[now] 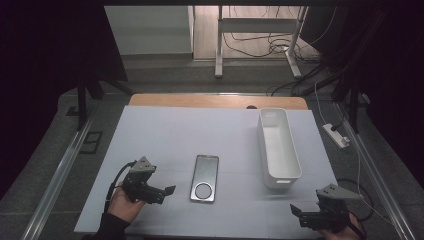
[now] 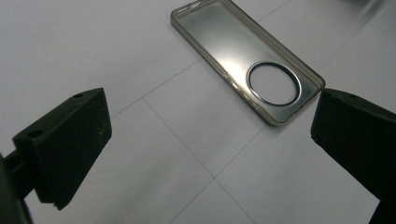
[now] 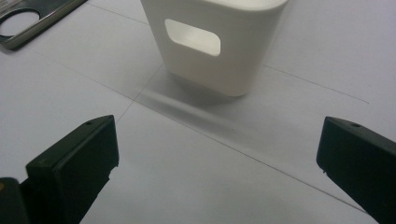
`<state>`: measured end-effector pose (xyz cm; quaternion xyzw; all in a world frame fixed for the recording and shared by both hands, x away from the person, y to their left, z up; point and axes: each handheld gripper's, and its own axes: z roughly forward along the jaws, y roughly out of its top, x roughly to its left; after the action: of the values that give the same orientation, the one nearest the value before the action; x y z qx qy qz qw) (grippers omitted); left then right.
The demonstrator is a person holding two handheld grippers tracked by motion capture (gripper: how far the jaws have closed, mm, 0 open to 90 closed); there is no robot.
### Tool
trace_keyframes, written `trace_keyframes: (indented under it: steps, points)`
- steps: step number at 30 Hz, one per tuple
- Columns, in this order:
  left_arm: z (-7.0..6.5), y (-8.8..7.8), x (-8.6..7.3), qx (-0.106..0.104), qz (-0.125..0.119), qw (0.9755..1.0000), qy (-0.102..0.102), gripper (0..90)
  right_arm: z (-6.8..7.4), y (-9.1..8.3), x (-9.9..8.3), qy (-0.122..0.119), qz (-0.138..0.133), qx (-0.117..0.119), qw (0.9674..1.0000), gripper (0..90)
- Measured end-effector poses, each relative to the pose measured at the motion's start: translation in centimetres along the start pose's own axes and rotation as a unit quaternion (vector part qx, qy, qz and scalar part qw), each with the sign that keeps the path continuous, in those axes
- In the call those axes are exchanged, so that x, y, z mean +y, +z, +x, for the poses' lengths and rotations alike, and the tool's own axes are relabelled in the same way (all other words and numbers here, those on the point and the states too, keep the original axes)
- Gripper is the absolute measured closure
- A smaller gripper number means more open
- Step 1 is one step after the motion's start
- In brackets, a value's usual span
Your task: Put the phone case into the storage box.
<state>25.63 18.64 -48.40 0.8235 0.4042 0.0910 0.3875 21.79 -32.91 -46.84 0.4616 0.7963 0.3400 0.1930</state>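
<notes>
A clear phone case [image 1: 205, 177] with a round ring near one end lies flat on the white table top [image 1: 165, 135], near the middle front. In the left gripper view the phone case [image 2: 247, 56] lies ahead, between the wide-apart jaws. My left gripper [image 1: 169, 192] is open, just left of the case, apart from it. A long white bin [image 1: 278, 146] stands to the right; its end wall with a handle slot [image 3: 192, 36] faces the right gripper. My right gripper [image 1: 296, 214] is open at the front right corner, with nothing between its jaws.
The table's front edge runs just below both grippers. Beyond the far edge stand a desk frame [image 1: 257, 30] and loose cables on the floor; a power strip [image 1: 336, 136] lies off the right side. Metal rails flank the table.
</notes>
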Motion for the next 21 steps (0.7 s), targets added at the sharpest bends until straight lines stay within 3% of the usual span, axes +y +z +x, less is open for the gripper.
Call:
trace_keyframes:
  steps: [21]
  points:
    - [-0.7, 2.1, 2.7, -0.018, 0.013, 0.9992, 0.032, 0.0, 0.0, 0.0, 0.0, -0.001, -0.001, 0.002, 1.0, 0.0]
